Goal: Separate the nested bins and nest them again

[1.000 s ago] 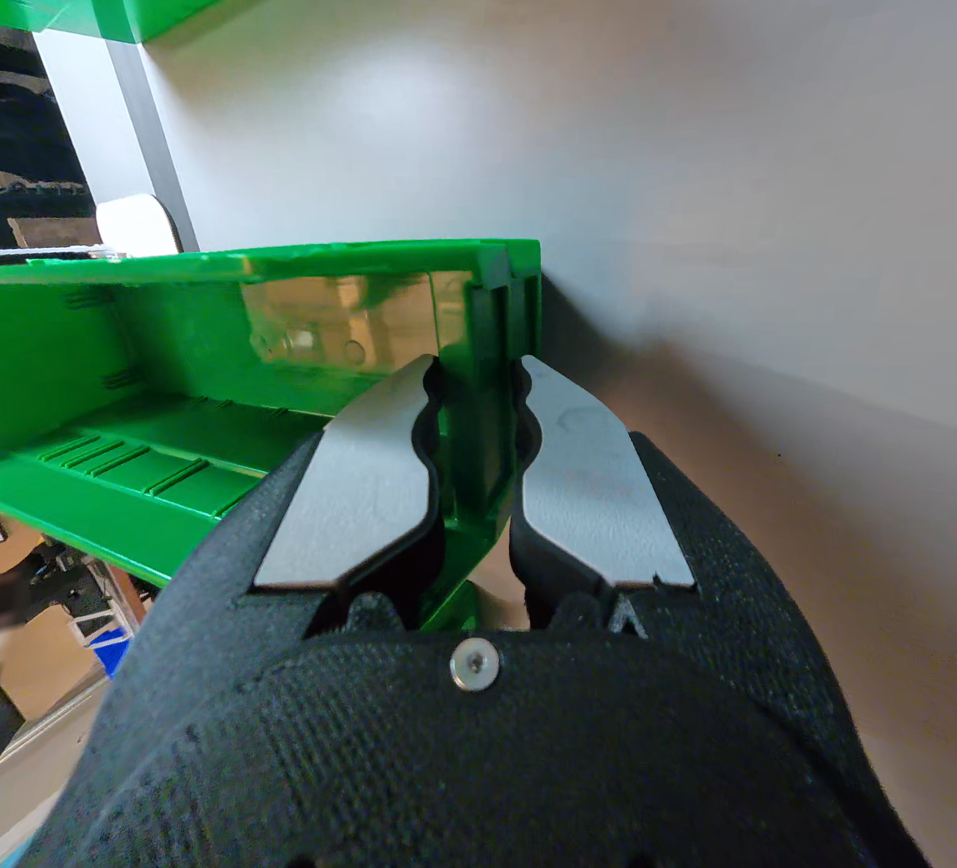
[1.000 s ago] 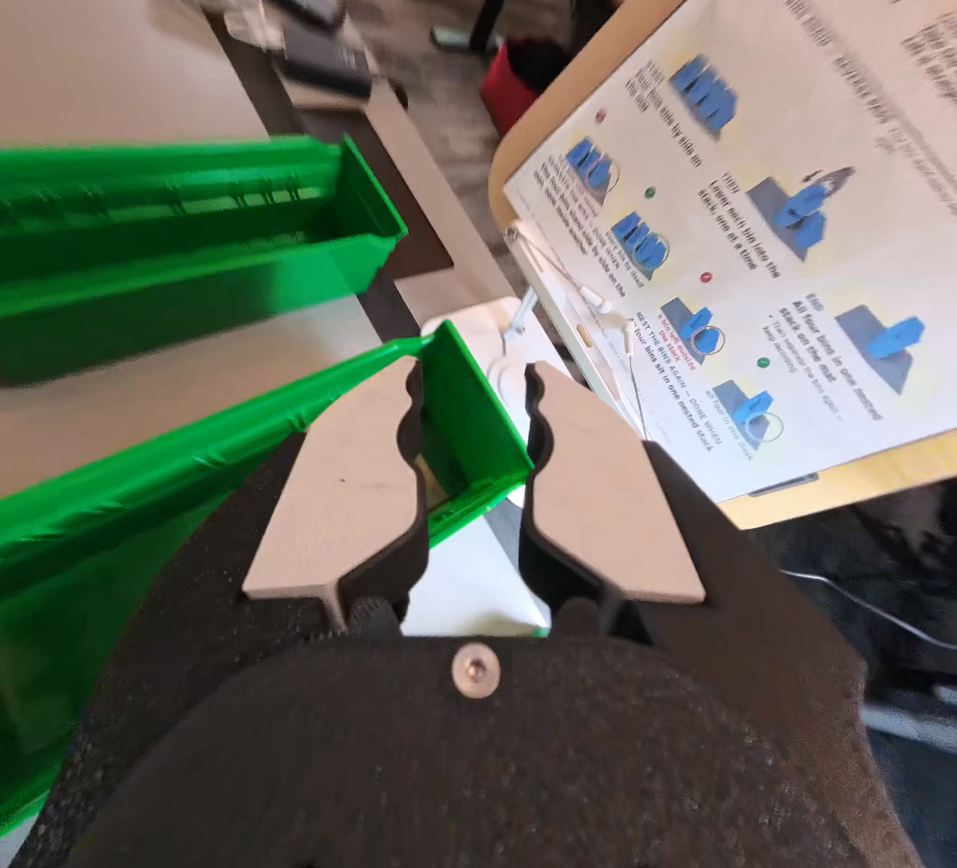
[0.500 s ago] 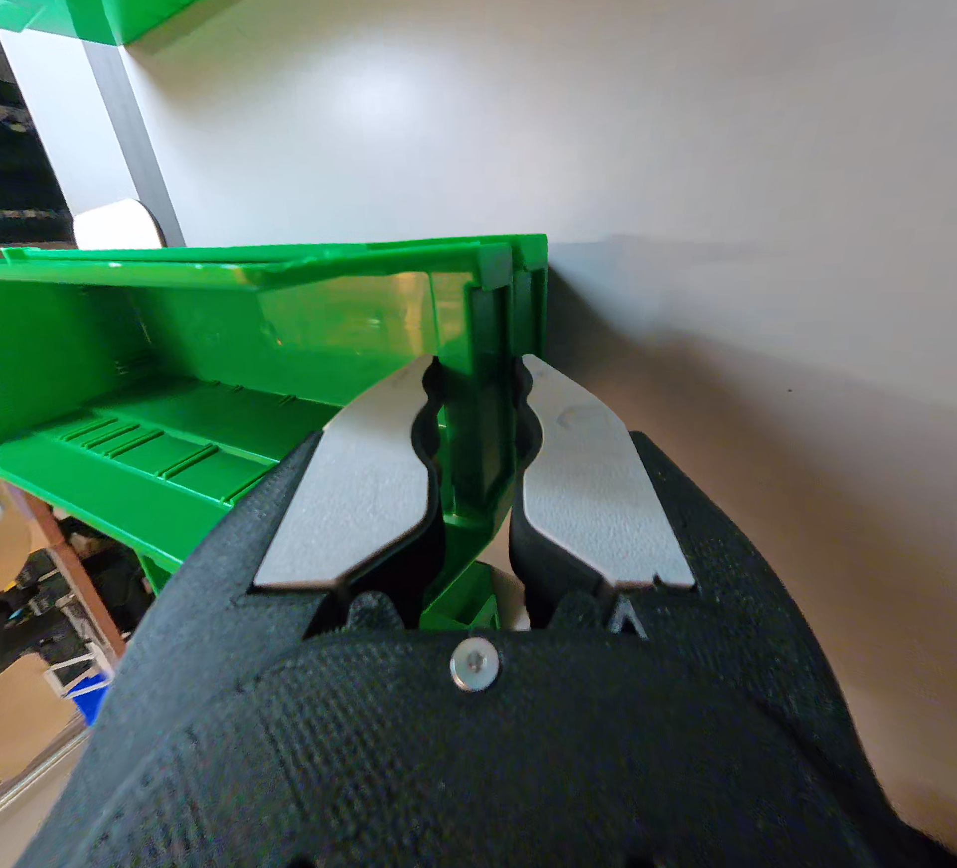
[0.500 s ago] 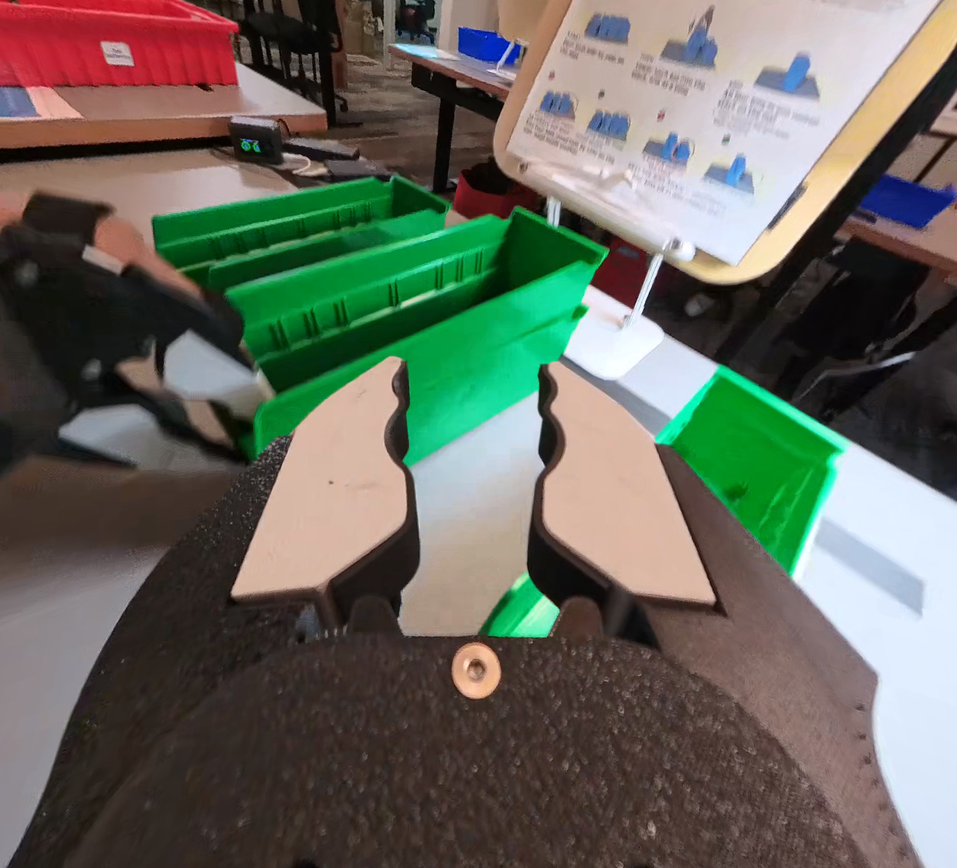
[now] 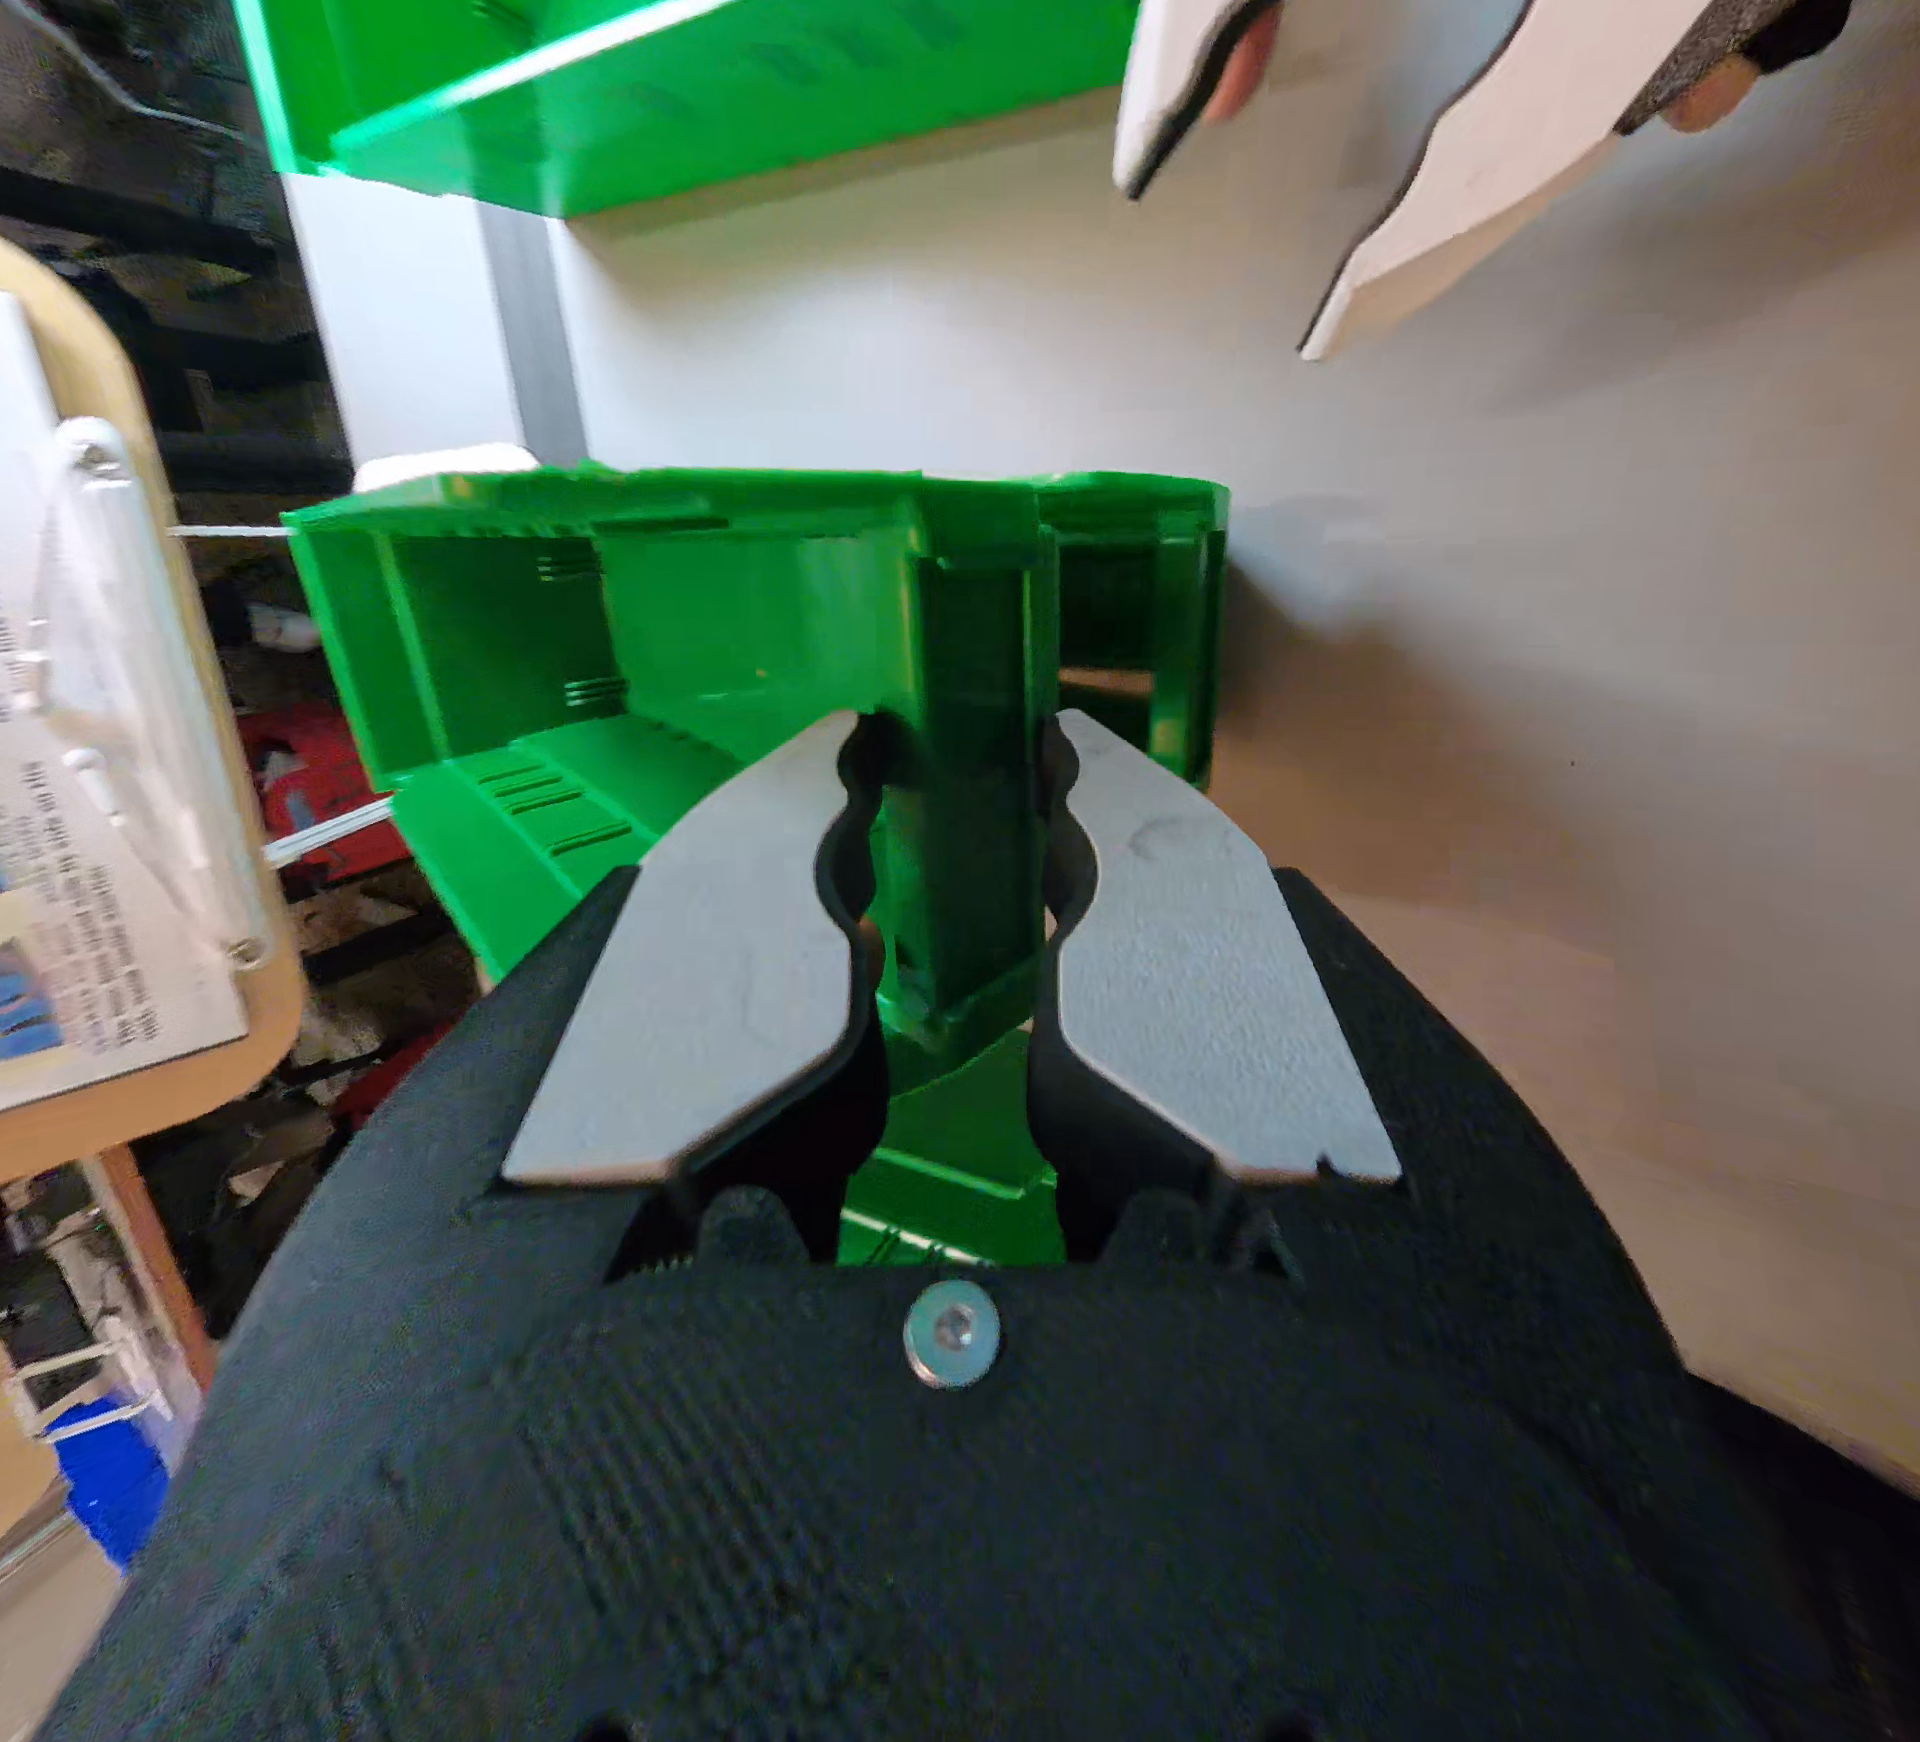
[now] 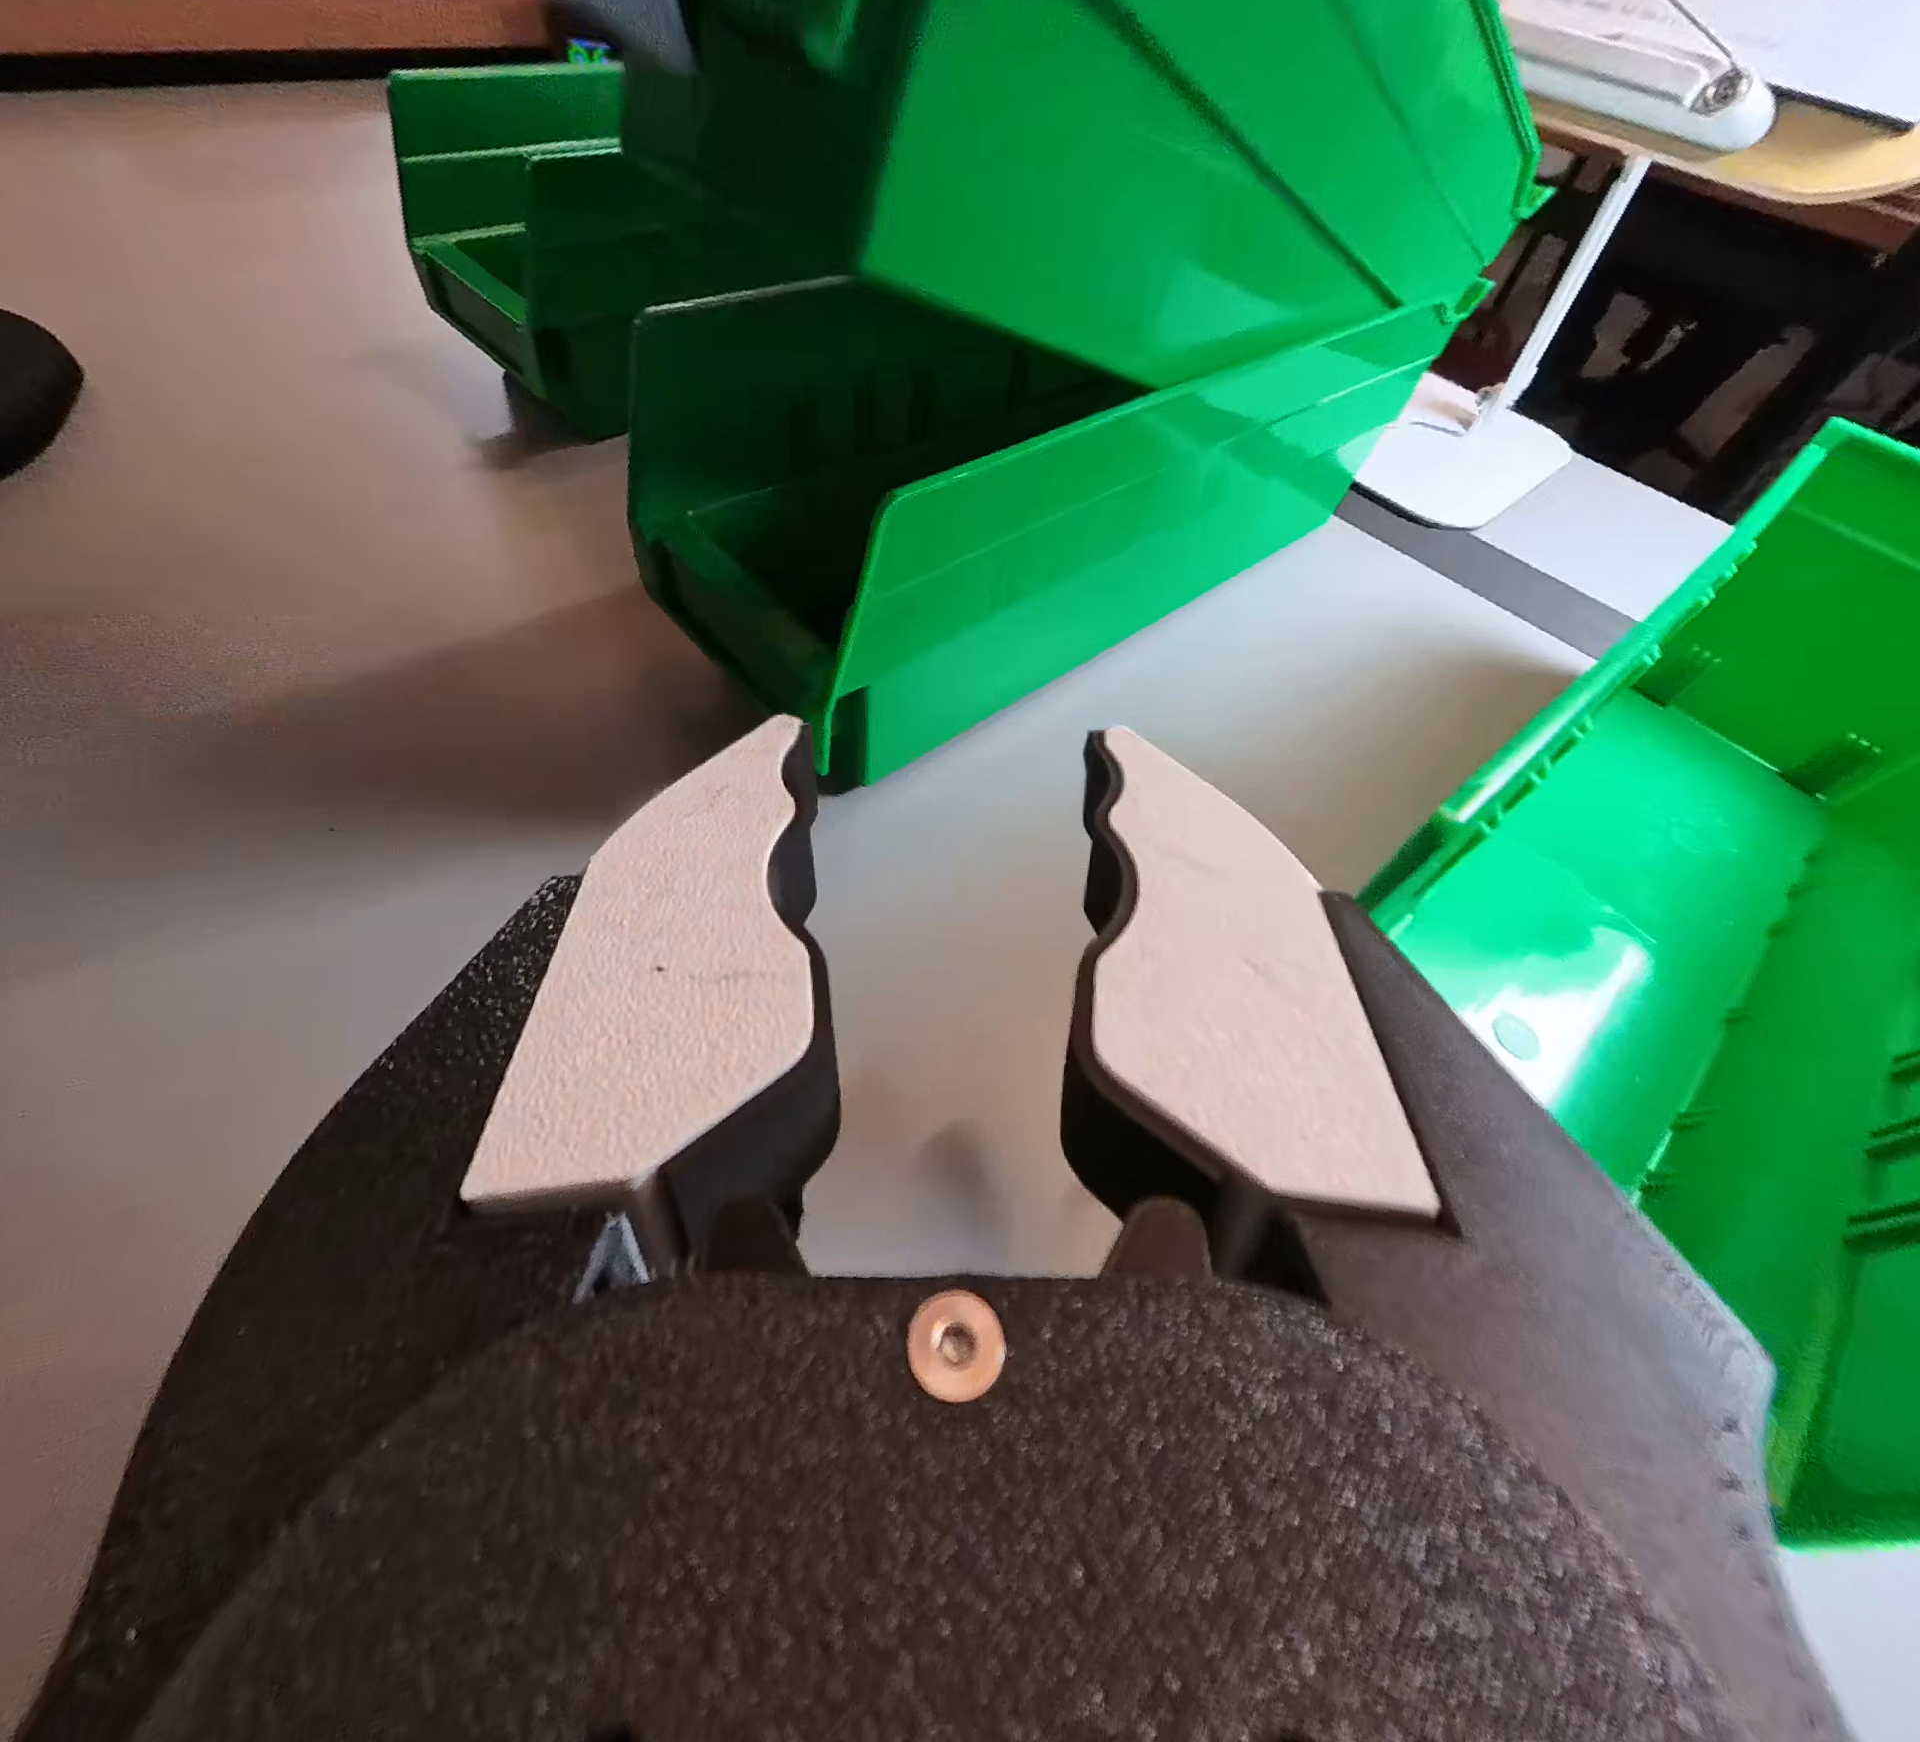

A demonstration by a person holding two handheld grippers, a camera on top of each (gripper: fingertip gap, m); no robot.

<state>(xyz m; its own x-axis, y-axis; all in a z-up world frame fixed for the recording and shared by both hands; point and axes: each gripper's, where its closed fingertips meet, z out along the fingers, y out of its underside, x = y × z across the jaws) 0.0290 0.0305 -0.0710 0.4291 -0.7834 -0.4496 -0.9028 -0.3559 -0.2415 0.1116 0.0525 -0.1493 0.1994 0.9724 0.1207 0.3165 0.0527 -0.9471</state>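
Grey table (image 6: 260, 445), left gripper (image 5: 961, 819) jaws clamping tilted green bin (image 6: 1143, 113) over empty bin (image 6: 1039, 570), right gripper (image 6: 948, 819) jaws wide, empty.

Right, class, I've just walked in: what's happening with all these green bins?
A person works two handheld grippers. The left gripper is shut on the end wall of a green bin, holding it tilted above another green bin on the table. The right gripper is open and empty. A third bin lies beside it.
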